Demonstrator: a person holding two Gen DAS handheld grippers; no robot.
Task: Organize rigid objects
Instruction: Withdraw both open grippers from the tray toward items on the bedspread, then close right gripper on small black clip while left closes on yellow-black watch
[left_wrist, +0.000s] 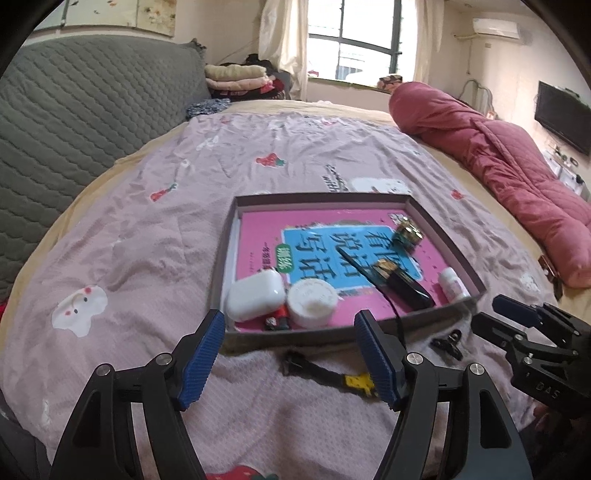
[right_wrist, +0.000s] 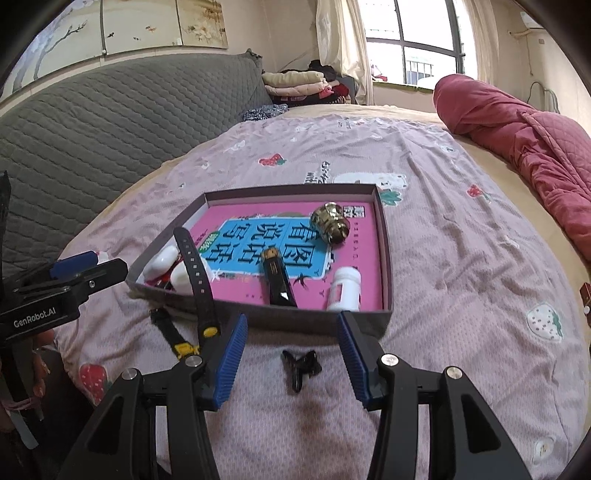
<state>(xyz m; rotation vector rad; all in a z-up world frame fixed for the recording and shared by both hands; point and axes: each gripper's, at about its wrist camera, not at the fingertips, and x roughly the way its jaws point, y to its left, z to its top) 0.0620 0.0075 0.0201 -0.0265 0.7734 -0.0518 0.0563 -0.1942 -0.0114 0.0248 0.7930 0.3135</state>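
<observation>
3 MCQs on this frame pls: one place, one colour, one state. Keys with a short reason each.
1. Where is the black binder clip?
A. on the bedsheet in front of the tray
B. inside the tray
C. in a gripper

2. What colour is the book cover lying in the tray?
A. green
B. pink with a blue panel
C. grey

3. How is the right gripper?
A. shut on the clip
B. shut, empty
C. open

Keys: A, the clip lies on the sheet short of the tray's near wall; B, the cover shows pink around a blue panel; C, the fingers stand apart around the clip.
</observation>
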